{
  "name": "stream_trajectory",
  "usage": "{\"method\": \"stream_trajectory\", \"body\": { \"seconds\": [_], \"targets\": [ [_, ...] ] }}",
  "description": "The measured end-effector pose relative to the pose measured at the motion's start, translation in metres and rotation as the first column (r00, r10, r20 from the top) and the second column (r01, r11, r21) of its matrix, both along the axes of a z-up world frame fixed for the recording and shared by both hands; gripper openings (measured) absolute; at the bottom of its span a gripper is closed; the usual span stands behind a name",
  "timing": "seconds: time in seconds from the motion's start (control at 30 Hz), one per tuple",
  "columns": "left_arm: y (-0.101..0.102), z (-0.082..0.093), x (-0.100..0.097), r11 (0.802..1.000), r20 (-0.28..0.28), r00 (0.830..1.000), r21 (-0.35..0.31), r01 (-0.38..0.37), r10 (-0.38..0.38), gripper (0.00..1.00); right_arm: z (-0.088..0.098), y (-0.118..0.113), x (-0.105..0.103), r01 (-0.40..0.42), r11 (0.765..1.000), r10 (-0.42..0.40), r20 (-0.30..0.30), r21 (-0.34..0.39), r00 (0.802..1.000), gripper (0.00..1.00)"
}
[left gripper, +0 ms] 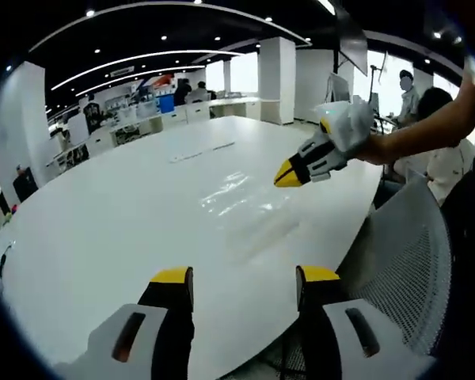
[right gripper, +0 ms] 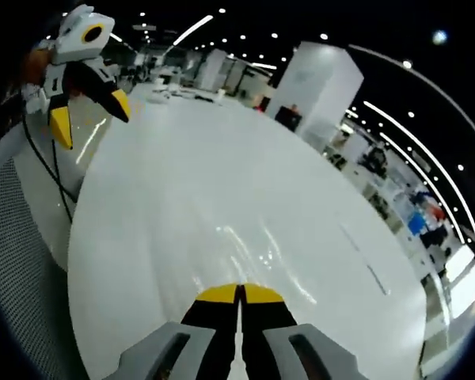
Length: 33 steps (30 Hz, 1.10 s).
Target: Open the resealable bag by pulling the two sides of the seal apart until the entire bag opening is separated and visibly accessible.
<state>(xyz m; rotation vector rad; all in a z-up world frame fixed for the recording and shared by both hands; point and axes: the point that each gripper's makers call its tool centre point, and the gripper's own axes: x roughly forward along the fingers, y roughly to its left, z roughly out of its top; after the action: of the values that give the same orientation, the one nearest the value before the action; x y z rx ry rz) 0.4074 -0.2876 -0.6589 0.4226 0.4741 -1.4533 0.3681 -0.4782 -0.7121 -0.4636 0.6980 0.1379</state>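
On the white oval table [left gripper: 142, 214], a clear resealable bag [left gripper: 241, 198] lies flat near the middle, hard to make out apart from its glossy sheen; in the right gripper view it shows as faint glints [right gripper: 257, 249] just beyond the jaws. No brand, label or writing can be read on the bag or anywhere else in either view.

The left gripper [left gripper: 244, 279] hovers at the near edge of the table with its yellow-tipped jaws spread wide and nothing between them. The right gripper [right gripper: 239, 294] has its jaws pressed together, tip to tip, with nothing visibly caught between them. In the left gripper view it [left gripper: 289, 174] is held by a gloved hand [left gripper: 350, 127] above the table's right side, just beyond the bag.

A grey mesh chair [left gripper: 408, 261] stands at the right edge of the table. Far off are white pillars [left gripper: 277, 79] and desks.
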Motion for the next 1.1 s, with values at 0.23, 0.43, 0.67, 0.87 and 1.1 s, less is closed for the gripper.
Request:
{"method": "stream_trajectory", "body": {
  "seconds": [0.23,0.43,0.67,0.87,1.1],
  "targets": [
    [-0.002,0.0,0.003,1.0,-0.006,1.0,0.003,-0.008,0.008,0.57,0.001,-0.01,0.015,-0.078,0.996,0.077,-0.031,-0.038,0.997,0.0],
    [-0.001,-0.001,0.009,1.0,0.003,1.0,0.018,-0.023,0.023,0.57,0.0,-0.002,0.031,-0.218,0.967,0.211,-0.067,-0.131,0.975,0.0],
    [0.001,-0.006,0.012,0.999,-0.011,0.999,0.03,-0.044,0.044,0.57,-0.013,-0.011,0.035,-0.203,0.975,0.194,-0.095,-0.092,0.976,0.0],
    [0.0,-0.01,0.016,0.997,-0.022,0.998,0.04,-0.058,0.059,0.57,-0.021,-0.018,0.039,-0.108,0.994,0.108,-0.073,-0.001,0.991,0.0],
    [-0.004,-0.007,0.017,0.998,-0.022,0.998,0.037,-0.055,0.056,0.56,-0.028,-0.017,0.043,-0.067,0.997,0.07,-0.074,0.046,0.995,0.0]
  ]
}}
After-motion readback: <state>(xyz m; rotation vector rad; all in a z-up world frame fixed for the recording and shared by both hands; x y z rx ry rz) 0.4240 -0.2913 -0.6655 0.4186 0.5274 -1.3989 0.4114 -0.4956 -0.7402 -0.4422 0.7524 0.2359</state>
